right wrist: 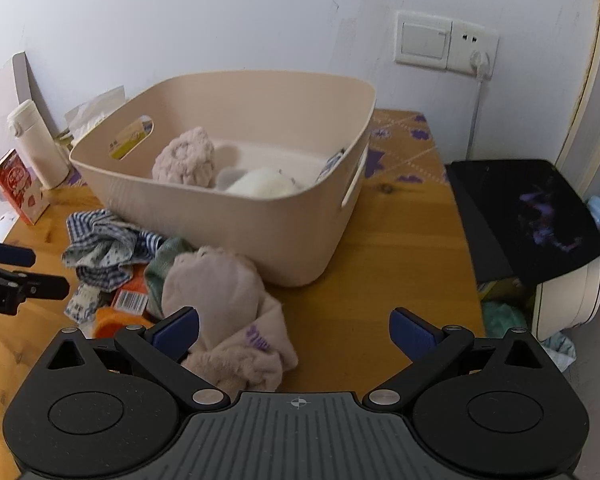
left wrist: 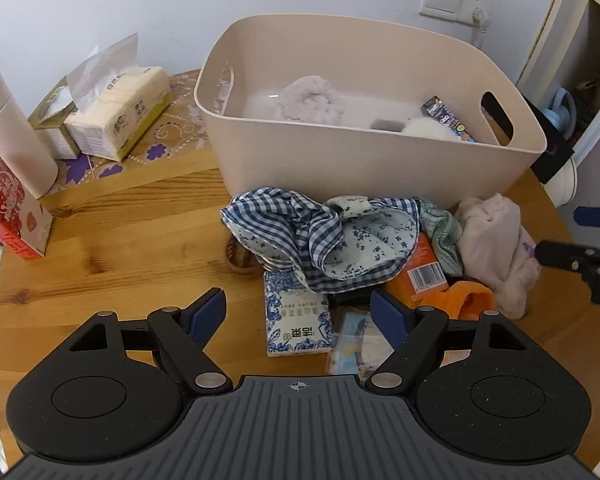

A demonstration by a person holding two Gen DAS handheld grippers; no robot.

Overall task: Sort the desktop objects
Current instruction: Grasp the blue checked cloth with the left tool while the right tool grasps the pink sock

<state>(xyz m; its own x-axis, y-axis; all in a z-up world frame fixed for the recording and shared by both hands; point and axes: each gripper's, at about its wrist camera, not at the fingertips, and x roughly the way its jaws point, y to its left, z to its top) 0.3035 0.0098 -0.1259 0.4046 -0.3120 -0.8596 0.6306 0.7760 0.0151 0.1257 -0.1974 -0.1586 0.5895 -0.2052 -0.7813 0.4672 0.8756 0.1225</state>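
A beige plastic bin [left wrist: 380, 160] stands on the wooden table [left wrist: 120, 240] and holds a fluffy pink cloth [left wrist: 312, 98], a white object and a small packet. In front of it lies a pile: a blue checked and floral cloth [left wrist: 320, 236], a blue-and-white tissue pack [left wrist: 296, 320], an orange package [left wrist: 424, 268], an orange cloth [left wrist: 460, 300] and a pale pink towel [left wrist: 496, 240]. My left gripper [left wrist: 298, 312] is open above the tissue pack. My right gripper [right wrist: 294, 334] is open and empty, its left finger beside the pink towel [right wrist: 228, 308] in front of the bin [right wrist: 228, 208].
A white flask [left wrist: 8, 132], tissue packs [left wrist: 120, 112] and a red carton [left wrist: 8, 208] stand at the table's left. A black board [right wrist: 528, 216] lies over things right of the table. A wall socket with a plugged cable [right wrist: 448, 40] is behind the bin.
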